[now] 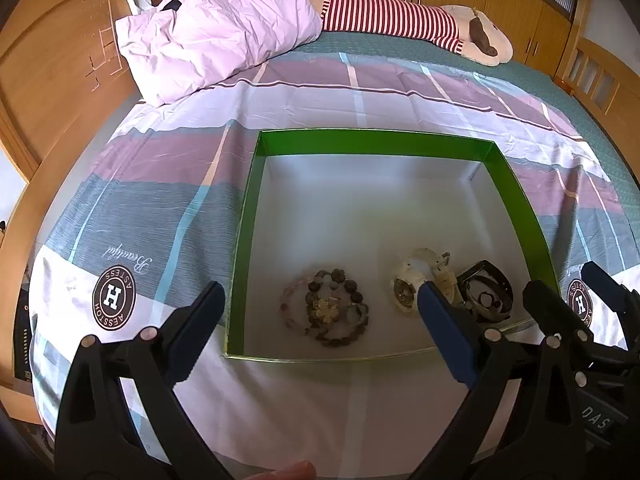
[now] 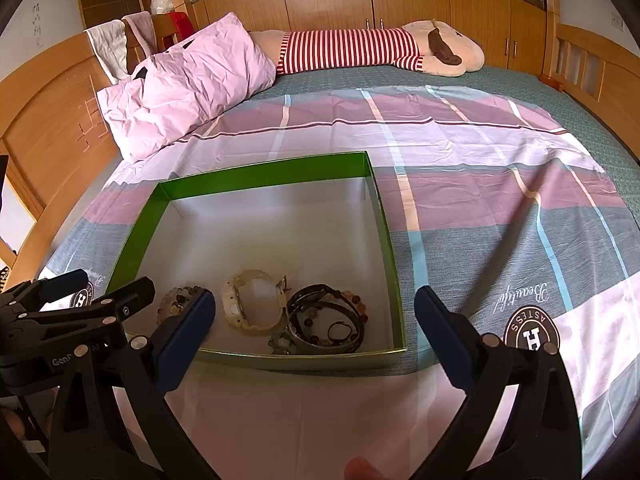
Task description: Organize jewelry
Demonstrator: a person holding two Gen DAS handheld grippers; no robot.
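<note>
Both grippers hang over the near edge of the bed with nothing in them. The left gripper [image 1: 320,312] has its fingers [image 1: 444,332] spread wide; the right gripper [image 2: 316,316] is just as wide apart. Between them a shallow green box [image 1: 360,142] sits on the striped bedsheet [image 1: 160,184]. Inside, along the near wall, lie a beaded bracelet [image 1: 326,306], a cream watch [image 2: 254,306] and a dark tangle of bands [image 2: 326,320]. The right wrist view shows the tangle clearly; from the left it is partly hidden behind a finger. A pink pillow [image 2: 188,84] and a striped plush toy [image 2: 372,50] lie at the far end.
</note>
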